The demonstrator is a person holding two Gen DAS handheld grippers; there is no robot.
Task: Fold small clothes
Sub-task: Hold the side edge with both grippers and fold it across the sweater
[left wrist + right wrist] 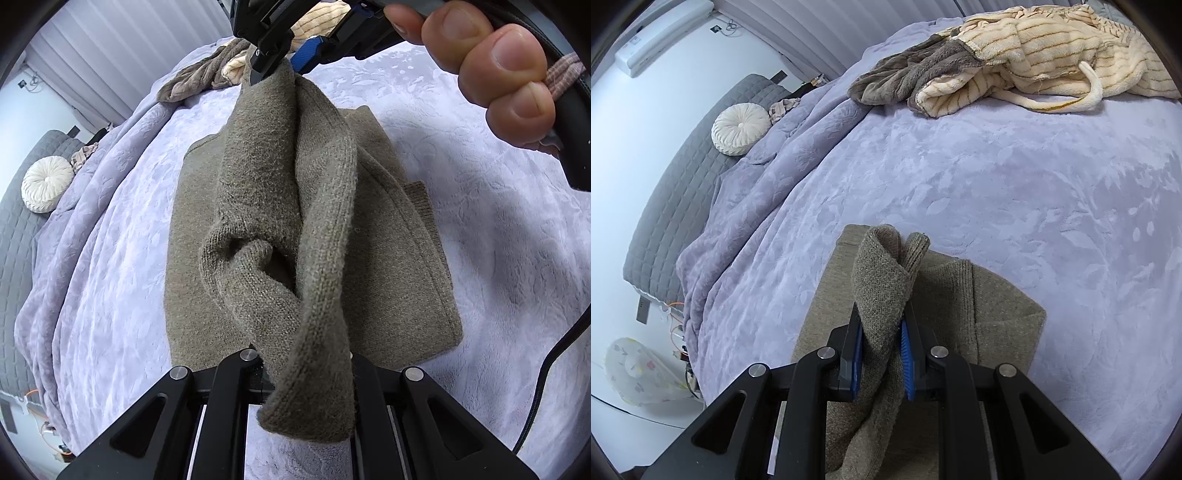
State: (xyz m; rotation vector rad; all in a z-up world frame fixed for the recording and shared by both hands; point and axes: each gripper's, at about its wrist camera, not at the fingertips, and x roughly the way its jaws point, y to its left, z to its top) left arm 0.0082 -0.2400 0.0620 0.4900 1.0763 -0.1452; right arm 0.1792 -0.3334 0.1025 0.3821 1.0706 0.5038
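Room: a bedroom; a lavender blanket (960, 177) covers the bed, with a grey quilted cover (683, 177) and a round white cushion (740, 129) along its far left side.
Sweater: an olive knit sweater (399, 236) lies near the middle of the bed, its body flat on the blanket.
Lifted part: one band of it, a side or sleeve, is raised off the flat body and stretched between the two tools.
Left gripper (306, 373): clenched on the near end of that band.
Right gripper (881, 354): blue pads pinching the far end, knit bunched between them.
Done: the body looks already narrowed, with straight edges.
Left: the raised band probably must be laid across the body, then a final halving.
Waiting: striped cream and grey fleece clothes (1015, 62) sit heaped unfolded at the far edge.
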